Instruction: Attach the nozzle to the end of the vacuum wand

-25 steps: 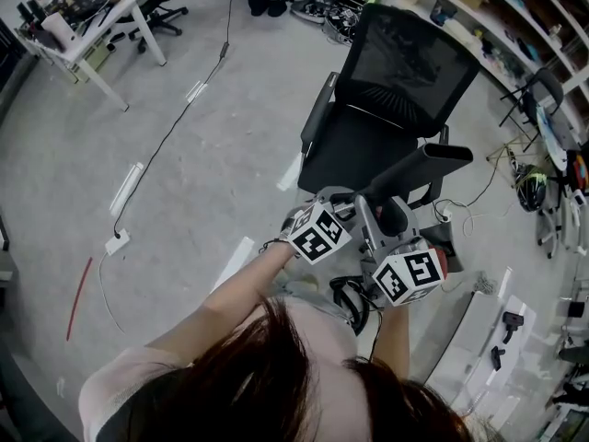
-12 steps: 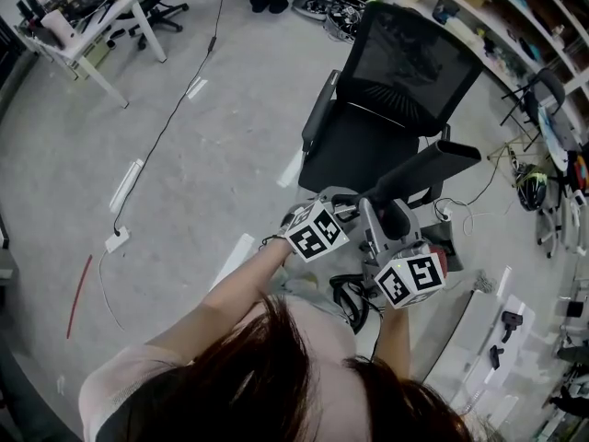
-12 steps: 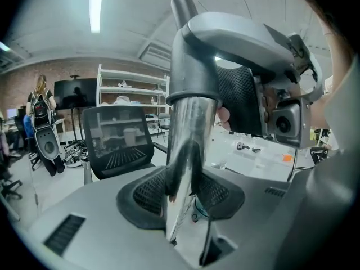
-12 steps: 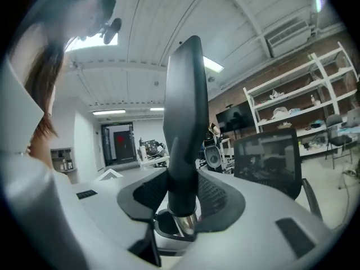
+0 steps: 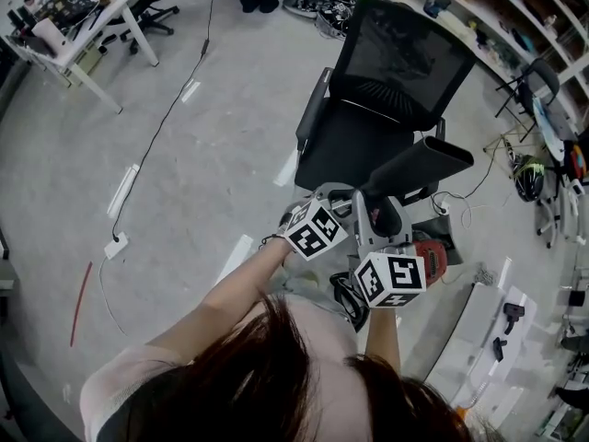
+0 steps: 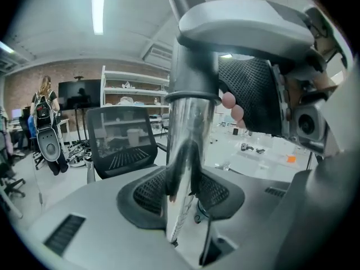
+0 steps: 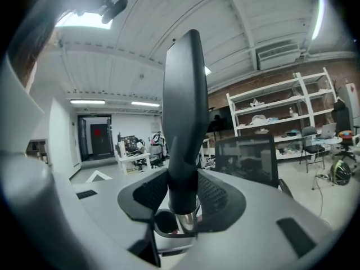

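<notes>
In the head view my two grippers are close together in front of me. The left gripper (image 5: pixel 342 212) is shut on the shiny chrome vacuum wand (image 6: pixel 184 151), which stands upright between its jaws. The right gripper (image 5: pixel 379 233) is shut on the base of the long black nozzle (image 5: pixel 416 168), which slants up and to the right. In the right gripper view the nozzle (image 7: pixel 183 111) rises from the jaws, and the chrome wand end (image 7: pixel 187 221) shows right under its base. I cannot tell how far the two are seated. A red vacuum body (image 5: pixel 428 258) lies below.
A black mesh office chair (image 5: pixel 391 90) stands just beyond the grippers. White shelving (image 5: pixel 502 26) runs along the right, and a white bench with small tools (image 5: pixel 492 339) is at lower right. A desk (image 5: pixel 78 35) is far left. A cable and power strip (image 5: pixel 117 244) cross the floor.
The right gripper has shifted a little to the left, closer to the left gripper, with the nozzle still in it. The left gripper has stayed on the wand.
</notes>
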A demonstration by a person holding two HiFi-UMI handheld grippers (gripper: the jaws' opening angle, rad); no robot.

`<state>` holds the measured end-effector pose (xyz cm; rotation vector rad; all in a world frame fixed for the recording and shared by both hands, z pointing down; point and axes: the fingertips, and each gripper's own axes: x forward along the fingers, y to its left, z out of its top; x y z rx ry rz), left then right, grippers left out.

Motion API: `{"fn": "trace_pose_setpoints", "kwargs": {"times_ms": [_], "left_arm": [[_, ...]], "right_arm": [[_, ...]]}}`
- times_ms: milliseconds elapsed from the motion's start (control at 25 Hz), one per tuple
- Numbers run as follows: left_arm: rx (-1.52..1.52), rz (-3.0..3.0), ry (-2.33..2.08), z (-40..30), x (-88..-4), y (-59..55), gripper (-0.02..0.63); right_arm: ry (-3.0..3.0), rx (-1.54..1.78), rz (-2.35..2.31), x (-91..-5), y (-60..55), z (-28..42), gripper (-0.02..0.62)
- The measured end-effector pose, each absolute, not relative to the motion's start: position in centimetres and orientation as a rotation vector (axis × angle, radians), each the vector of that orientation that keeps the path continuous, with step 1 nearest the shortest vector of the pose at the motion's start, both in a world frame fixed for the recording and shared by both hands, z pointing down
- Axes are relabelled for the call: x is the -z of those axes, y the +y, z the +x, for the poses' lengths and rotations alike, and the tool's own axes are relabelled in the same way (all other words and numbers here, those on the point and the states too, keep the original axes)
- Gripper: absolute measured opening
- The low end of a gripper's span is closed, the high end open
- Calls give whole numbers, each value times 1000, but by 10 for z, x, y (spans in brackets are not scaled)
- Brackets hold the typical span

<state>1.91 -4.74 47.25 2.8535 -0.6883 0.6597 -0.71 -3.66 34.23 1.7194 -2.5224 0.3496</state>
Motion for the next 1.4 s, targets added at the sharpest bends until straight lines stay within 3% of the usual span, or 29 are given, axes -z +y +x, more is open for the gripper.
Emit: {"fn": "trace_pose_setpoints", "kwargs": {"times_ms": [200, 400, 1080, 1400], "left_arm": [[-645, 2888, -582, 16, -469, -43, 156], [-650, 2915, -492, 17, -468, -35, 156], [-648, 2896, -569, 28, -471, -47, 156], [-659, 2953, -458, 30, -469, -35, 155]], "right_arm": [[-2734, -605, 1276, -338, -31, -15, 169], [-2804, -557, 1004, -335, -30, -18, 169], [-2487, -126, 1965, -339, -36, 0, 166], [-2643, -344, 1653, -341, -27, -1, 167]]}}
